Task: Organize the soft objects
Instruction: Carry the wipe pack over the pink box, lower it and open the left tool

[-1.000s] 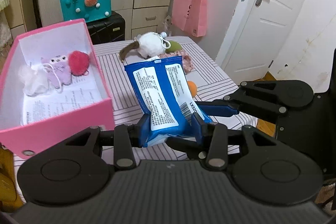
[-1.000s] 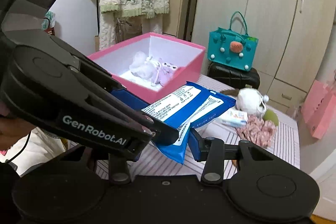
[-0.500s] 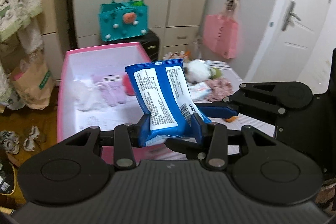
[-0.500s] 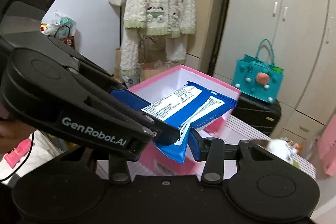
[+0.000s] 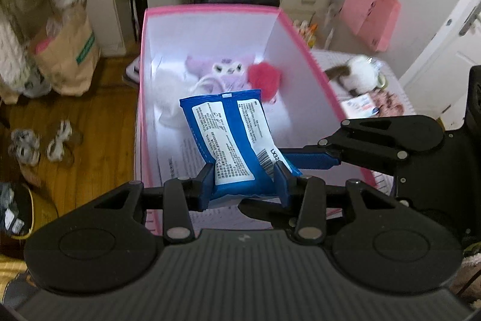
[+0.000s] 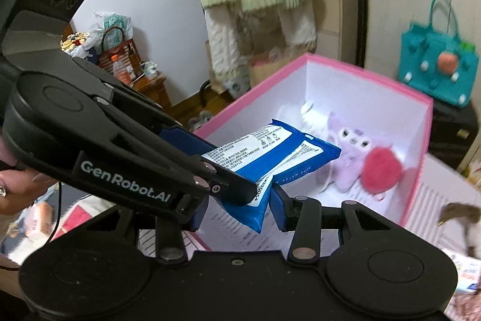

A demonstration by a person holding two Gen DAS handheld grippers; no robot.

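Packet of blue wrapping with white printed panels, pinched at its lower end by both tools at once: left gripper closed narrowly on its bottom corner, right gripper clamped on the same end from the other side; likely shared this way to keep a limp, crinkly pack from folding or slipping. Held clear above the open pink box, free end tipped forward and away from both grippers, over the box's white printed floor; by the look of it, poised for a drop among the things already gathered. Beyond the packet's tip, in the far half of the box: lilac plush, red pom-pom just beside it, something white and fluffy to the plush's other side. Off past the right gripper, on the striped surface outside the box: white plush, small pale packet, pink floral bundle, presumably awaiting sorting. Front label of the packet not visible, only the back print, too small to read; near end hidden behind the grippers' blue pads; near wall of the box cut off by the tool bodies; background smeared with blur, so the white fluffy item hard to identify; only fingertips of a hand showing behind the left tool.
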